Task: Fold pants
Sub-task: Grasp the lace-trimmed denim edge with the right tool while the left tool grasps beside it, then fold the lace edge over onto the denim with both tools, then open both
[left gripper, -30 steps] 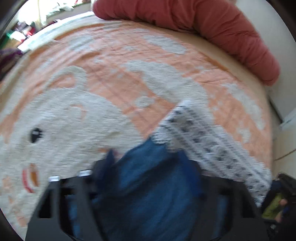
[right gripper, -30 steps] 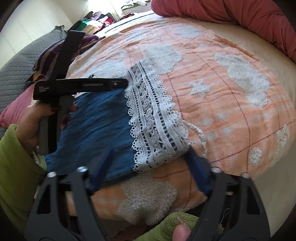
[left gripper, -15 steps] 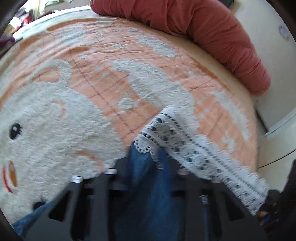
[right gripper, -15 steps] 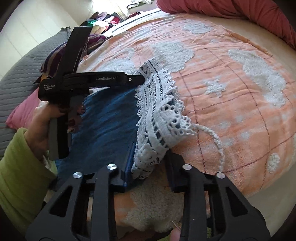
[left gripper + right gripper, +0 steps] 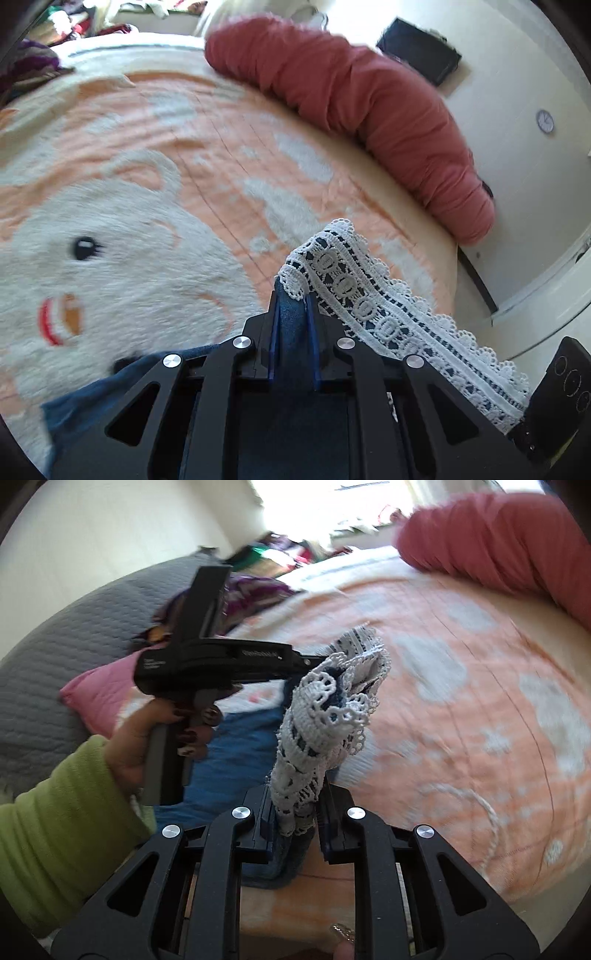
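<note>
The pants are blue denim (image 5: 236, 753) with a wide white lace hem (image 5: 373, 306). My left gripper (image 5: 292, 299) is shut on one corner of the hem and holds it above the bed. My right gripper (image 5: 295, 812) is shut on the other hem corner, where the lace (image 5: 325, 716) bunches up and stands raised. The left gripper's body (image 5: 218, 664) shows in the right wrist view, held by a hand in a green sleeve. The rest of the pants trails down onto the bedspread.
The bed has an orange and white fleece bedspread (image 5: 155, 192) with a bear face. A long red bolster (image 5: 369, 110) lies along the far edge. A grey quilt (image 5: 55, 646), a pink pillow (image 5: 99, 694) and piled clothes lie to the left.
Both grippers closed on the lace hem corners and lifted them off the bedspread. The hem now hangs raised and bunched between them.
</note>
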### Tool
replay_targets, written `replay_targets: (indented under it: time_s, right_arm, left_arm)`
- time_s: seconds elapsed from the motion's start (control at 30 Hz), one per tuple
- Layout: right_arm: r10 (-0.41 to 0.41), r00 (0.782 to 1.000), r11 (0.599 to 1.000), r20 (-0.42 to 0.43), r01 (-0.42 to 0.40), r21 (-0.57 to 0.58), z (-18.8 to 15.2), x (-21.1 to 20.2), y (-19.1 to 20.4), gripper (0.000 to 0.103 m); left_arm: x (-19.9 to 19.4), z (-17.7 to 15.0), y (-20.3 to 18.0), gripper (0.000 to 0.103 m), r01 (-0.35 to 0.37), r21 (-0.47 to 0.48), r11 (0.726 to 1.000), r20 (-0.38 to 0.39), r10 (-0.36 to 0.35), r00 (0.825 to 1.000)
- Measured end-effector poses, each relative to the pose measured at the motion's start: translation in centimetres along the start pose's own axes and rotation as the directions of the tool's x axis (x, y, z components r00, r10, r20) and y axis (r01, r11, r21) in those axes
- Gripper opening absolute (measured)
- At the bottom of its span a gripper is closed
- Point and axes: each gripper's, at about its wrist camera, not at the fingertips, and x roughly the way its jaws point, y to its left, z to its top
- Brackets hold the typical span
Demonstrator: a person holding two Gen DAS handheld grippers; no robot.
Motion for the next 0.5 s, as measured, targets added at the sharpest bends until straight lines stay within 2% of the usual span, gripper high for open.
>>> replay_targets:
  time_s: [0.1, 0.23, 0.27, 0.33, 0.5]
  right_arm:
    - [0.052, 0.999, 0.997, -0.004, -0.052, -0.058, 0.5, 0.5, 2.8, 0.011]
    - [0.092, 0.994, 0.981, -0.062, -0.101, -0.163, -0.1, 3.0, 6.9, 0.011]
    - [0.093, 0.993, 0.978, -0.077, -0.105, -0.181, -0.4, 3.5, 7.6, 0.011]
    - [0.08, 0.989, 0.965, -0.124, -0.108, -0.238, -1.5, 5.6, 9.1, 0.011]
    - [0.015, 0.98, 0.914, -0.196, -0.093, -0.394, -4.2, 8.2, 12.6, 0.011]
  left_arm:
    - [-3.3, -0.7, 0.8, 0.012, -0.017, -0.017, 1.0, 0.045, 0.017, 0.999]
    - [-5.6, -2.9, 3.4, 0.012, -0.068, -0.071, 0.995, 0.045, 0.072, 0.996]
    - [-5.8, -3.9, 4.5, 0.013, -0.093, -0.094, 0.991, 0.036, 0.097, 0.995]
    - [-6.1, -5.0, 6.2, 0.013, -0.099, -0.15, 0.984, 0.027, 0.104, 0.994]
    - [-8.8, -7.3, 10.7, 0.014, -0.06, -0.322, 0.945, 0.063, 0.085, 0.994]
